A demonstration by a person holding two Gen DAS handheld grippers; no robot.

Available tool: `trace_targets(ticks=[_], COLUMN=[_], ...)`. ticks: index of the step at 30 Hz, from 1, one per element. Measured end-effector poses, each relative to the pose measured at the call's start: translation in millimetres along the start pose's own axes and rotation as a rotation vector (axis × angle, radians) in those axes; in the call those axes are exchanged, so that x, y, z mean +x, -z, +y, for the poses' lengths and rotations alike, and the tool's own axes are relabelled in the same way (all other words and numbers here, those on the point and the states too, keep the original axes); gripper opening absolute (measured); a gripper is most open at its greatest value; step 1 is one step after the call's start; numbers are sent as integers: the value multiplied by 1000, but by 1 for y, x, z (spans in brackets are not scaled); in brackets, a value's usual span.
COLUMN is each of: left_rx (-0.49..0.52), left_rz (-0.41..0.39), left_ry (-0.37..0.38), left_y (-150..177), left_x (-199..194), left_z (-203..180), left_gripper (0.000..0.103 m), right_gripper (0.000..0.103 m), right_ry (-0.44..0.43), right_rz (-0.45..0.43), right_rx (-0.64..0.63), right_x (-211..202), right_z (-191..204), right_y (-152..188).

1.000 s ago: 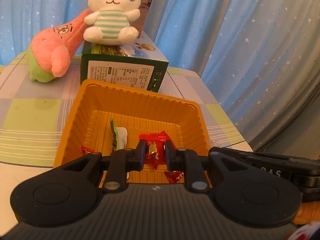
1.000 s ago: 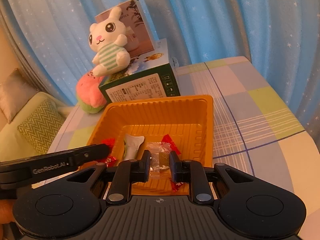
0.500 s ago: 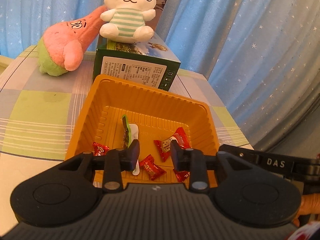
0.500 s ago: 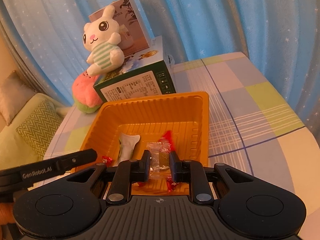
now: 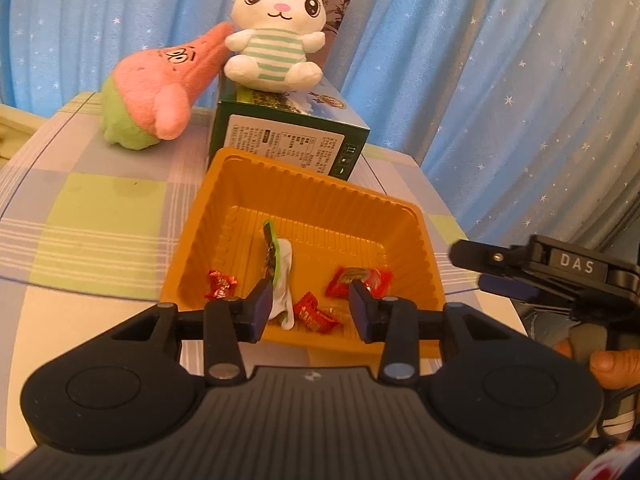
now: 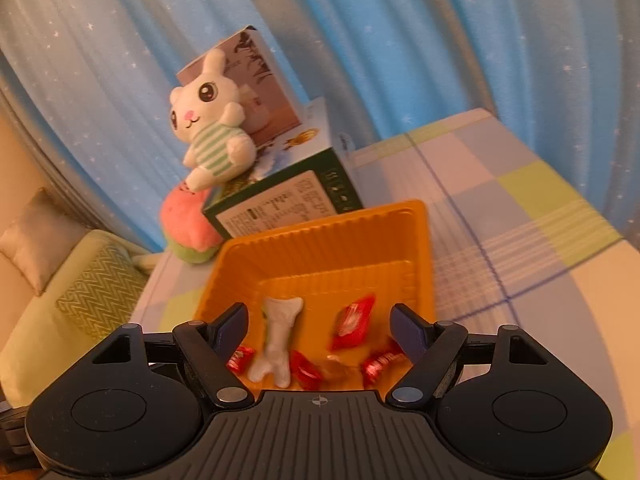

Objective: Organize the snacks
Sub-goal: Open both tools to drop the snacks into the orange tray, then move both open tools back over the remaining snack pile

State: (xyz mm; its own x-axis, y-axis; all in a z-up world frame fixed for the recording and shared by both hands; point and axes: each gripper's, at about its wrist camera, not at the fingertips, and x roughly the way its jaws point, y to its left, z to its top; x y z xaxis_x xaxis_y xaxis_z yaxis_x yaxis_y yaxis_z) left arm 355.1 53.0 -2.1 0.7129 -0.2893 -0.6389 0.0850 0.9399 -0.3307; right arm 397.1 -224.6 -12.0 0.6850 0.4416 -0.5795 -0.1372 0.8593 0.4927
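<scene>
Over the near rim of the orange tray (image 5: 188, 240), the left gripper (image 5: 310, 308) hangs with jaws partway apart and opening, nothing clamped between them. The right gripper (image 6: 320, 322) hovers over the same near edge, jaws spread wide and opening, also empty. Snacks lie on the tray floor: a white bone-shaped packet (image 6: 278, 340) at the near middle, a large red packet (image 6: 352, 322) to its right, and small red candies (image 5: 316, 314) along the near wall. A blurred clear-wrapped sweet (image 6: 336, 366) sits among them. Behind the tray's far wall stands a green box (image 5: 286, 142), touching or just beside it; a white rabbit plush (image 5: 278, 40) sits on top. A pink plush (image 5: 160, 92) lies left of the box on the checked tablecloth (image 5: 92, 208).
</scene>
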Motion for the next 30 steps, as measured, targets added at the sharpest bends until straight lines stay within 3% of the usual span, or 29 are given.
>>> trace_targets(ticks=[19, 30], left_rx=[0, -35], left_rz=[-73, -58], left_ry=[-84, -105], left_y=[73, 130], left_x=[-129, -186], left_z=[-39, -42], left_gripper=[51, 56], right_gripper=[78, 78], right_ry=[101, 114], right_rz=[-1, -15], right_rx=[-85, -86], right_x=[-136, -195], right_z=[19, 27], right_y=[97, 147])
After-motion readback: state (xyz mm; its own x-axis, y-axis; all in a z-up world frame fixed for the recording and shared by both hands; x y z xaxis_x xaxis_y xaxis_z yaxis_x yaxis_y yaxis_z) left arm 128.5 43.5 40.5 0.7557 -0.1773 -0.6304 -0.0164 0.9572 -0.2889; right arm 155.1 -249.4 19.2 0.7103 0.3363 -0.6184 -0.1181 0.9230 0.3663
